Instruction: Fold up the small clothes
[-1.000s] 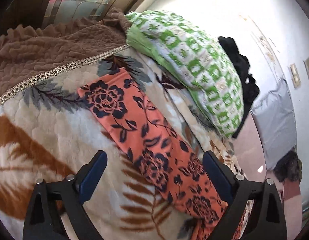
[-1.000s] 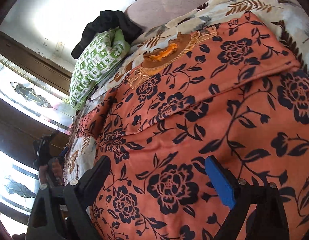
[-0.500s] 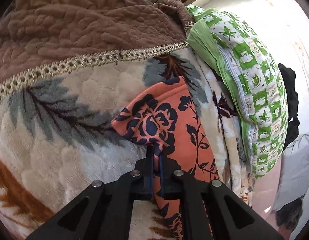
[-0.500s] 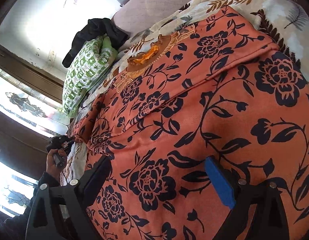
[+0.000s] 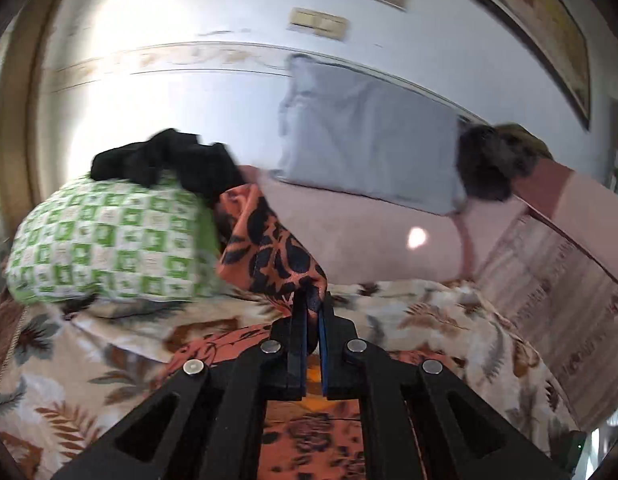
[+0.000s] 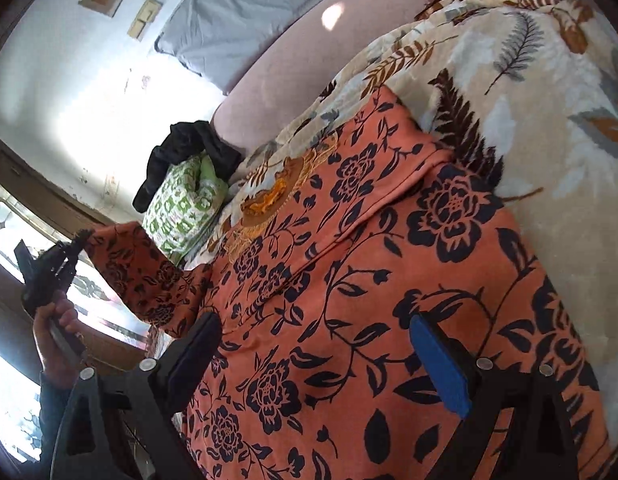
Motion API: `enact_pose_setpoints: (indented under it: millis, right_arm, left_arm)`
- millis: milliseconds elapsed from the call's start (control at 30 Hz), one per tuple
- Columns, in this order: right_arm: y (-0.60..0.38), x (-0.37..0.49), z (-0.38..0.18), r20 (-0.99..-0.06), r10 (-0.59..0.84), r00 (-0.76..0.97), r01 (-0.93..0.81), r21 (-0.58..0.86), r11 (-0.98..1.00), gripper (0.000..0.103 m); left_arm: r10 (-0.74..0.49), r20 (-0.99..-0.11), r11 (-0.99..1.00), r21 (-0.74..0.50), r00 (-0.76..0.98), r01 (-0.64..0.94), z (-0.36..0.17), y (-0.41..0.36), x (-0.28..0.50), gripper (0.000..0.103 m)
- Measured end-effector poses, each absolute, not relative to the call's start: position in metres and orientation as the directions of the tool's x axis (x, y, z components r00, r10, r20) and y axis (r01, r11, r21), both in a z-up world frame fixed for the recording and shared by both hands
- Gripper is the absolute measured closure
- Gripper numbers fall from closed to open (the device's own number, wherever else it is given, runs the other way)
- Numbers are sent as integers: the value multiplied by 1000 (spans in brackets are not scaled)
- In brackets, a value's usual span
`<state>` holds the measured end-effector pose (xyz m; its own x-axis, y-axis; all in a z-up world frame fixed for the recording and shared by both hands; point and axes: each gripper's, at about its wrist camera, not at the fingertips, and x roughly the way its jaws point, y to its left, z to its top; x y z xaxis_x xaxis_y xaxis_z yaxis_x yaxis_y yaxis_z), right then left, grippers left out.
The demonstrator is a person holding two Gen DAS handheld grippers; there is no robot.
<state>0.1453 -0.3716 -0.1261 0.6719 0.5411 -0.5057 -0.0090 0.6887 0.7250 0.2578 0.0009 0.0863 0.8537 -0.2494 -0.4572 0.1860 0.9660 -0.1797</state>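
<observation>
Spread across most of the leaf-print blanket (image 6: 549, 92): the orange floral garment (image 6: 389, 280), flat and smooth over its main body, one edge running along a fold line near the embroidered neck. Bedding largest, garment next, tools last.

Step in hand, by the look of it: first fold, bringing one sleeve or corner over the body. Lifted clear of the bed at the far end: a tail of the garment (image 5: 269, 248), pinched in the left gripper (image 5: 312, 300), jaws pressed together on the cloth with no gap showing. Seen from the right wrist view, the same left gripper (image 6: 75, 246) raised in a hand (image 6: 57, 320), fabric hanging from it in a slack drape down to the bed.

Low over the near part of the garment: the right gripper (image 6: 321, 360), jaws spread wide, nothing between them, cloth lying beneath.

Next move, as a judgement: carry the lifted end across and lay it on the flat body, edge matched to edge; likely pin the body with the free tool to stop sliding.

Room for moving: open blanket to the right, ample. Tighter at the far end, crowded by a green checked pillow (image 5: 109, 240) with a black cloth (image 5: 169, 160) on top, just beside the raised tail. Beyond, a pink headboard (image 5: 369, 240) and a grey pillow (image 5: 369, 148) against the wall.
</observation>
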Motion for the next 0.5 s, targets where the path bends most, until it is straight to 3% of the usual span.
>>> enact_pose_setpoints:
  millis: [133,167,200,233,367,433,500]
  right_arm:
    - [-398,136,-124,-472,531,703,21,761,649,7]
    - [-403,134,-124,-468,528,708,29,767,641,6]
    - [-407,133,-125,-471,520,712,41,768,639,6]
    - [-411,132,-126,-473,518,712,51,772,634,6]
    - [-420,129,-124,-463,516,721,58,782,620,6]
    - [-417,133,-123,-452,536,713,54,798,601,6]
    - [-409,142,-121,-460,558,691,55,803,594,6]
  left_arm:
    - [-358,-653,930,-191,667,313,13,-108,281,90]
    - [-364,-715,924,-193,598,331,-13,-125,283,79]
    - [-371,-768,916,-207,523,345,-36,-133,286,57]
    - [-366,-797,917,-220,480,333,-54,-131,284,56]
    - [-282,-792,956,-187,542,225,-64,-69,245,51]
    - [-219,-754,976,-175,619,132,-54,-16,230,28]
    - [-134,-730,989,-137,670,49,-52,30,218,27]
